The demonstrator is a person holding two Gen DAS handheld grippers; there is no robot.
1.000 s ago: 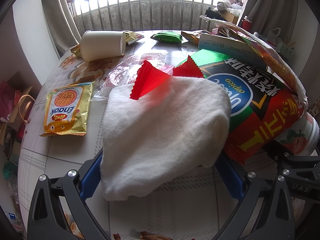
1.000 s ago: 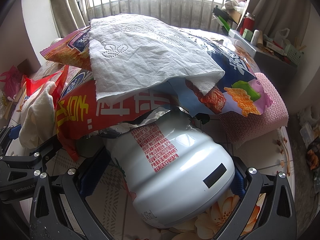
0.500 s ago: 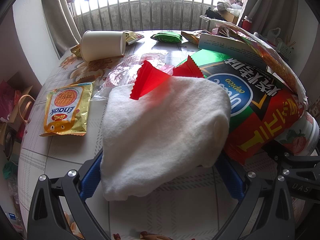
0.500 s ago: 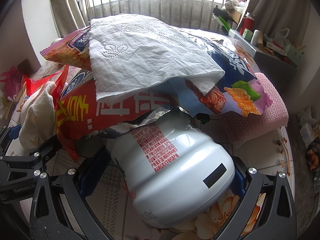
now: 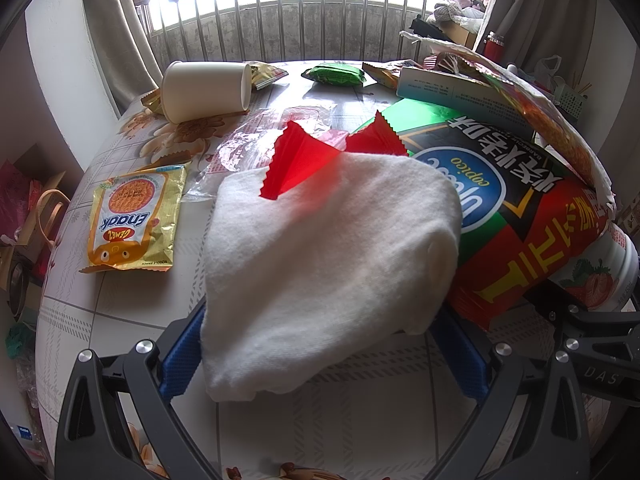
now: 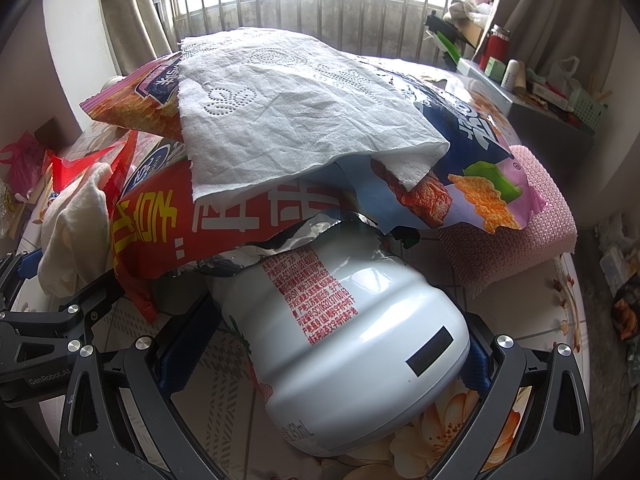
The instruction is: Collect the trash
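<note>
Left wrist view: left claw (image 5: 320, 344) spread wide, white cloth (image 5: 328, 248) lying between its blue pads and draped over the near tips; whether the pads touch it I cannot tell. Red wrapper (image 5: 296, 164) pokes up at the cloth's far edge. Big red chip bag (image 5: 516, 220) just beside the cloth, to its right. Yellow packet (image 5: 134, 220) flat on the table (image 5: 340, 420), left of the cloth; paper cup (image 5: 206, 90) on its side farther back. Right wrist view: right claw (image 6: 320, 348) spread around a white bottle (image 6: 352, 344) lying on its side, far end tucked under the chip bag and a tissue (image 6: 288, 112). Bottle touches the right pad; left pad apart.
</note>
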